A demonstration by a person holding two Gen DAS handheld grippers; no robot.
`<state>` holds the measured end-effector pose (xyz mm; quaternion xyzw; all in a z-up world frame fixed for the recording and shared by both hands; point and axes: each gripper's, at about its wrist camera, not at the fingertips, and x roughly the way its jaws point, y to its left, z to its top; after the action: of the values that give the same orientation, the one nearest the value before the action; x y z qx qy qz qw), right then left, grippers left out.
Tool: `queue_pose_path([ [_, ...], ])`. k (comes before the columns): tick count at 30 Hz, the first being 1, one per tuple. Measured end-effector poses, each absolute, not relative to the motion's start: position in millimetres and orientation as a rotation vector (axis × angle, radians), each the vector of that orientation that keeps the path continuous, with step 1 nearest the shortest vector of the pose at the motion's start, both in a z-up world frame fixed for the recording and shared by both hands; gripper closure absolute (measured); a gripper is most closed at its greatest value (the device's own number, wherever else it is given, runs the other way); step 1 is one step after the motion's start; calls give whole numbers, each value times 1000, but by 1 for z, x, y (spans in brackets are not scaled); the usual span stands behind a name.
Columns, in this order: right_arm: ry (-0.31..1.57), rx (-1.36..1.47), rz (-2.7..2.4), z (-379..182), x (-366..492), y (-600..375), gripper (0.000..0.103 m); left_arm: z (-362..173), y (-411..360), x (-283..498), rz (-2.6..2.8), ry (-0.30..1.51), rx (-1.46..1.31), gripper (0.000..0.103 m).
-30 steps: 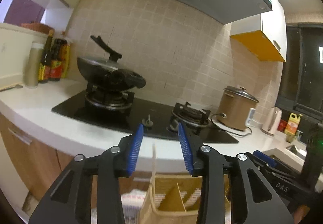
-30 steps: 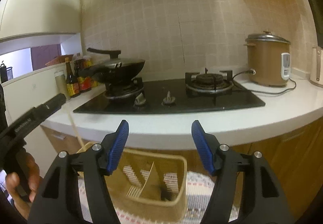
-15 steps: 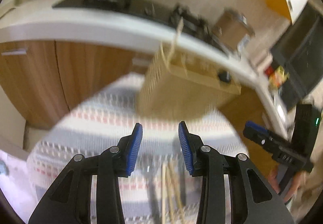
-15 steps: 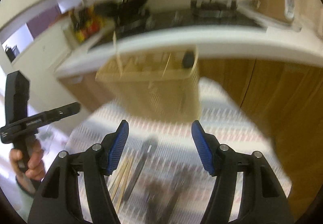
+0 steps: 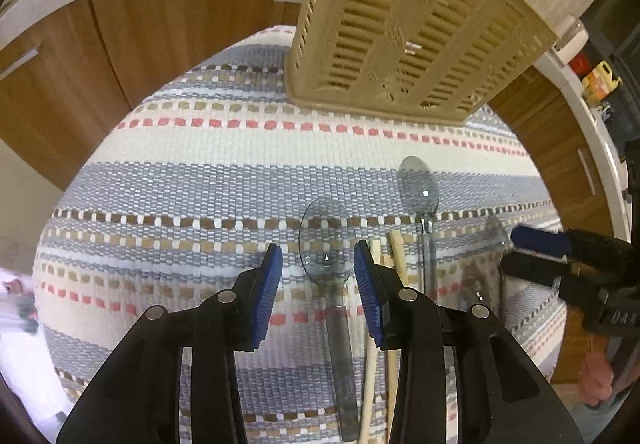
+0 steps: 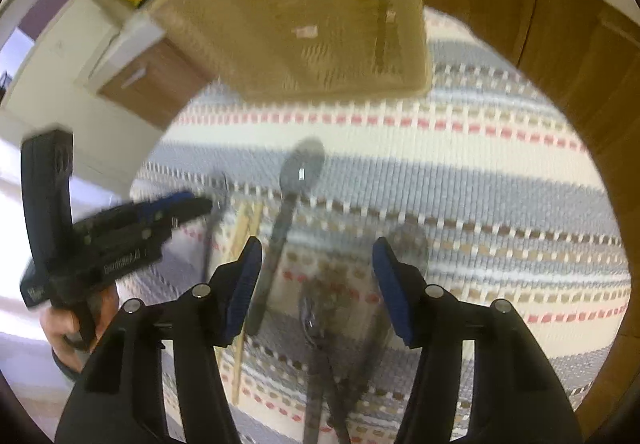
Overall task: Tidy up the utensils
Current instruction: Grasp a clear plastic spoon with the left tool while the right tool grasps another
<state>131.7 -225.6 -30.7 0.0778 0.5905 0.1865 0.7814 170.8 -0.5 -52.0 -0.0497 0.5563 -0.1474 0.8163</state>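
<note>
Light: warm, even indoor light, fairly bright.
Glare: small glints on the clear grey plastic spoon (image 5: 326, 244).
Blur: left view sharp; right view smeared throughout, the beige slotted plastic basket (image 6: 304, 16) softest.
Edges: fisheye bending, black corners.

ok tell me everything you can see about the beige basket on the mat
The utensil basket is beige plastic, as it looks, boxy, with slatted walls and rows of vent slots around a raised moulded panel on the side facing the left wrist camera. It stands on the striped woven mat, in front of the wooden cabinet doors, beyond the clear spoons and chopsticks. Neither gripper touches it. Its inside is hidden from here; the right wrist view shows it only blurred.
</note>
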Motion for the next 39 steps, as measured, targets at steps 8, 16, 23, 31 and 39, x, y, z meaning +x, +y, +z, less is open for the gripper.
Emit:
queue_pose_path([
  [8,1346,26,432,-52,105,-199,51,-59,-18,174,-304,1199,-108,66],
  [16,1323,-188,371,-61,83,-162,58,-58,-51,182,-260,1184,-75,66],
  [23,1297,-245,343,-64,77,-146,76,-63,-73,182,-220,1171,-37,66],
  [31,1270,-149,379,-49,82,-167,77,-64,-92,188,-199,1170,-28,72],
  [39,1185,-31,387,-26,101,-188,77,-65,-77,190,-240,1145,-97,73],
])
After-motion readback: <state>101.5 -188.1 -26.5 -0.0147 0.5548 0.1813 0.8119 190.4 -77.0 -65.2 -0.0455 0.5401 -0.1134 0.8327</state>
